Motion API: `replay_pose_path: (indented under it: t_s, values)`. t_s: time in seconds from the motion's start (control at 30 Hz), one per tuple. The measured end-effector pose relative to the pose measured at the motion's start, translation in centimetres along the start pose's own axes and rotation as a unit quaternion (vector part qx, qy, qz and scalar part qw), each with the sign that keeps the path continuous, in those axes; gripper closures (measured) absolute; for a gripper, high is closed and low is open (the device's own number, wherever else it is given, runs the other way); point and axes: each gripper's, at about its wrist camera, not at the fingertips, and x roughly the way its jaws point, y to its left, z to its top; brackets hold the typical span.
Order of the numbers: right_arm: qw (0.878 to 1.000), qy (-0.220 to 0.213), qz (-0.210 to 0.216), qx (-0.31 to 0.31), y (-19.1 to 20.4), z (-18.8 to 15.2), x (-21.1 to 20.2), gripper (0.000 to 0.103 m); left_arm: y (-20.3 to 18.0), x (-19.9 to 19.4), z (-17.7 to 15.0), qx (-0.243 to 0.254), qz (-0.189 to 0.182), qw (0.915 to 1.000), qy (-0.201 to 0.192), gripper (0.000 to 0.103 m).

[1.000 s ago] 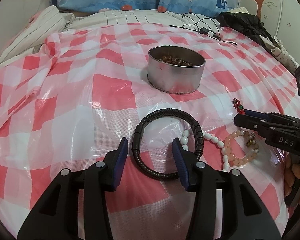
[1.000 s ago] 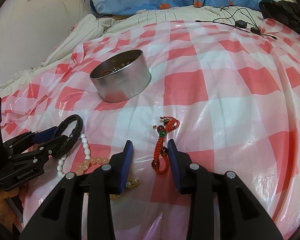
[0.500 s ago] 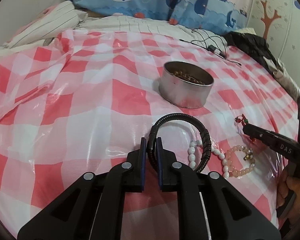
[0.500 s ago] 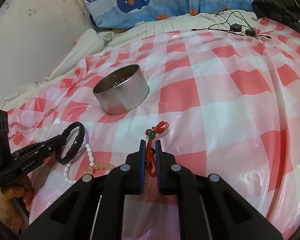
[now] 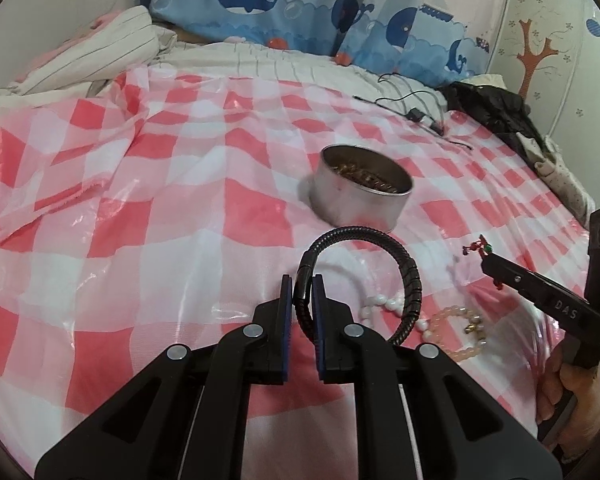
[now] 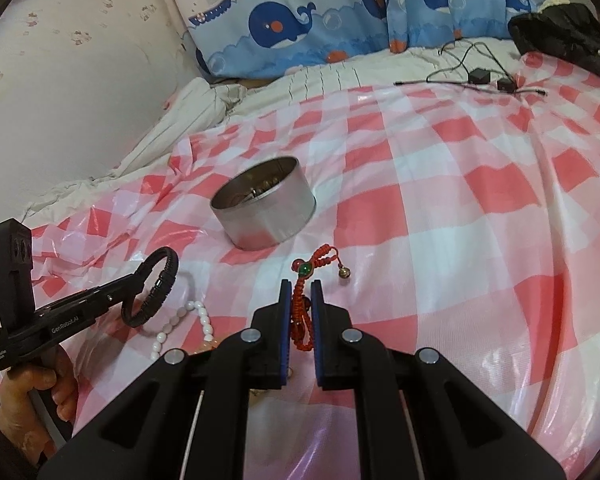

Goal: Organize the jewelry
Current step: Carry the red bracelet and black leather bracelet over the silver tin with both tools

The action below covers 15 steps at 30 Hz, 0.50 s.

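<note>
My left gripper is shut on a black braided bracelet and holds it lifted above the checked cloth; it also shows in the right wrist view. My right gripper is shut on a red cord bracelet with a green bead and a small bell, raised off the cloth. A round metal tin with jewelry inside stands just beyond both grippers; it also shows in the right wrist view. A white bead bracelet and a pink bead bracelet lie on the cloth.
A red-and-white checked plastic cloth covers the bed. Whale-print pillows and striped bedding lie at the back. Black cables and a dark garment lie at the far right.
Both grippers closed from open on their bracelets, then lifted them off the cloth. Both now sit higher and the tin looks a little farther away.
</note>
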Motion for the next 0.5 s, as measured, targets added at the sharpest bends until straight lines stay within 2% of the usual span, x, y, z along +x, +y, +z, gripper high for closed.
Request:
replay_pose_path:
  t_s: [0.1, 0.27, 0.5]
  values:
    - [1.000, -0.002, 0.017, -0.003, 0.6, 1.0, -0.3, 0.093, -1.0, -0.7, 0.9, 0.020, -0.006, 0.9998, -0.006, 0.095]
    - [0.998, -0.010, 0.035, -0.044, 2.1, 4.1, -0.5, 0.093, -2.3, -1.0, 3.2, 0.045, -0.009, 0.9988, -0.019, 0.095]
    - [0.996, -0.018, 0.042, -0.077, 2.0, 7.3, 0.2, 0.093, -3.1, 1.6, 6.6, 0.062, -0.007, 0.9979, -0.019, 0.095]
